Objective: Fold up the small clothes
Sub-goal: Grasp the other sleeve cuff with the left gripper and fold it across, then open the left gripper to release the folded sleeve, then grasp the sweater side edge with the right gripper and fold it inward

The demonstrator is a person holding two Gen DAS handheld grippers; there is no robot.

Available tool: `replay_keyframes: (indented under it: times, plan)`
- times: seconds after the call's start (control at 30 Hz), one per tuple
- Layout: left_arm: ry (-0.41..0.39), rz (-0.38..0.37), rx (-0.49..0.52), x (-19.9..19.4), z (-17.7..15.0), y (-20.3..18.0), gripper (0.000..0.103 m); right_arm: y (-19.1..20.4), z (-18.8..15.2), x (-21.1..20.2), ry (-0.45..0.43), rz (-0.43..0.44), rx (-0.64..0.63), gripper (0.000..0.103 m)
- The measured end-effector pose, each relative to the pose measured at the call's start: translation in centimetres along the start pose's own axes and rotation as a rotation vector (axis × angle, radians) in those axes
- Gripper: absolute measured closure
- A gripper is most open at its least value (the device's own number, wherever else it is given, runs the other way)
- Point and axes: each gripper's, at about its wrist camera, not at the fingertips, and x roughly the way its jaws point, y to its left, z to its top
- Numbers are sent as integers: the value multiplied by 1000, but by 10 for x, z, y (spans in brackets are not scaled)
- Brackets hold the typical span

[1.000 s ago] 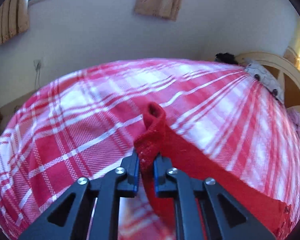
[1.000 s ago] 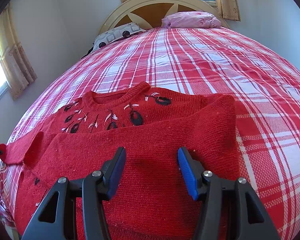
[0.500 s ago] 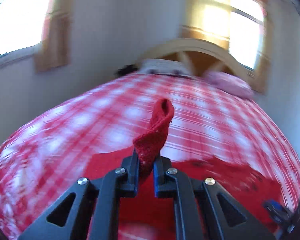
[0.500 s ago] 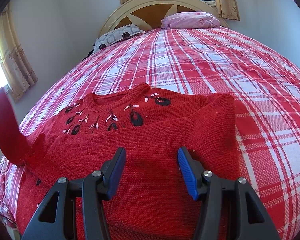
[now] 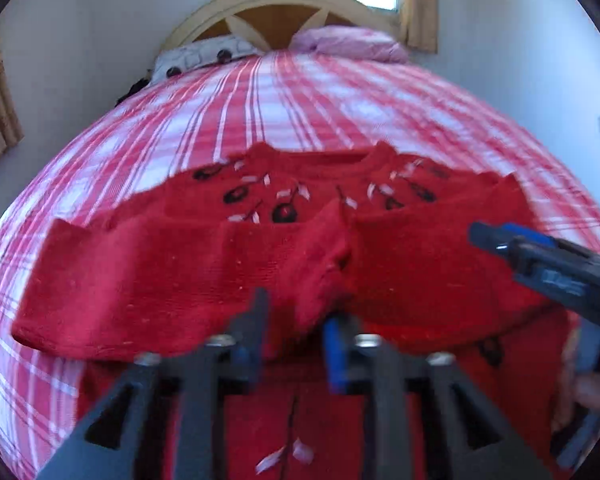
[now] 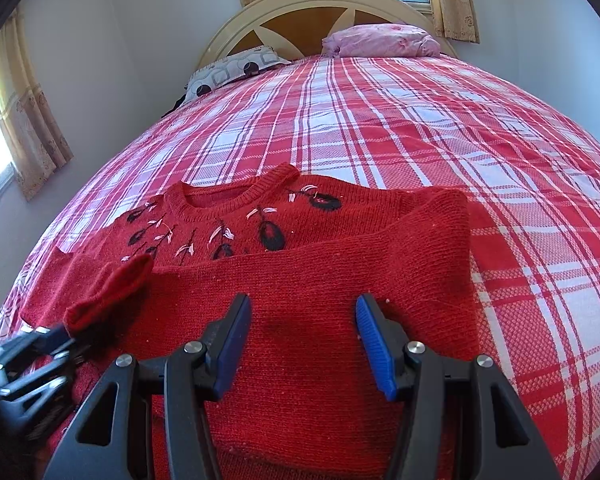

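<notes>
A red knitted sweater [image 5: 284,200] with black and white embroidery lies flat on the plaid bed, neck toward the headboard. Its right sleeve is folded across the chest [image 6: 380,248]. The left sleeve now lies across the body too, its cuff [image 5: 320,264] resting between the fingers of my left gripper [image 5: 296,320]. Those jaws are opening and the pads stand off the cuff. In the right wrist view the left gripper [image 6: 56,334] sits at the lower left by the cuff [image 6: 116,292]. My right gripper [image 6: 302,308] hovers open over the sweater's lower half, holding nothing.
The red-and-white plaid cover [image 6: 380,120] stretches to a cream and wood headboard [image 6: 300,12]. A grey patterned pillow [image 6: 236,70] and a pink bundle [image 6: 380,40] lie at the head. Curtained windows are at the left and behind the headboard.
My left gripper swung the sleeve from the sweater's left side over onto the body, turning to face the headboard, and its jaws have parted off the cuff. The right gripper stayed still.
</notes>
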Motion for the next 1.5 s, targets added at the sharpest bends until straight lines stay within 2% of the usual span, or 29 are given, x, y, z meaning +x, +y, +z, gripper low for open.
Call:
replay_keyframes:
  times: [0.03, 0.1, 0.13, 0.17, 0.2, 0.23, 0.33, 0.43, 0.53, 0.57, 0.6, 0.67, 0.8, 0.97, 1.13, 1.27, 1.37, 1.43, 1.5]
  plan:
    - [-15, -16, 5, -14, 0, 6, 25, 0, 1, 0, 2, 3, -1, 45]
    - [-69, -47, -11, -33, -4, 17, 13, 3, 3, -9, -24, -1, 6, 45]
    - [-94, -55, -23, -44, -7, 25, 11, 6, 2, -18, -61, 29, 18, 45]
    - [-118, -54, -40, -53, -10, 36, 10, 9, 2, -24, -87, 70, 31, 45]
    - [-135, -38, -65, -62, -13, 47, 9, 16, 1, -30, -107, 148, 54, 45]
    - [-140, -13, -95, -64, -17, 56, 8, 22, 0, -30, -99, 191, 65, 45]
    - [-112, 45, -180, -56, -22, 86, 8, 51, 1, -7, 27, 303, 61, 45]
    - [-75, 100, -296, -50, -28, 119, 8, 79, -1, 14, 81, 338, 32, 45]
    - [-77, 104, -425, -53, -37, 150, 8, 106, -3, 35, 141, 362, -16, 45]
    - [-79, 108, -455, -53, -38, 159, 8, 114, -4, 40, 152, 341, -44, 46]
    - [-80, 111, -472, -54, -40, 164, 8, 122, -3, 41, 140, 307, -77, 48]
    - [-83, 128, -512, -56, -45, 176, 8, 129, -3, 40, 139, 304, -98, 95]
    - [-91, 137, -577, -60, -51, 191, 8, 141, -3, 39, 138, 285, -137, 95]
    - [-109, 140, -618, -66, -50, 200, 8, 152, 34, -9, -31, 342, -195, 95]
    - [-111, 141, -602, -67, -47, 195, 8, 130, 80, -63, -169, 336, -195, 95]
    - [-111, 146, -561, -64, -43, 186, 8, 90, 78, -84, -200, 271, -192, 95]
    - [-103, 150, -542, -58, -41, 180, 8, 47, 58, -74, -151, 194, -135, 95]
    - [-95, 146, -535, -53, -41, 175, 8, 17, 36, -53, -92, 134, -71, 95]
    - [-78, 140, -518, -46, -38, 168, 8, 0, 18, -30, -32, 124, -21, 95]
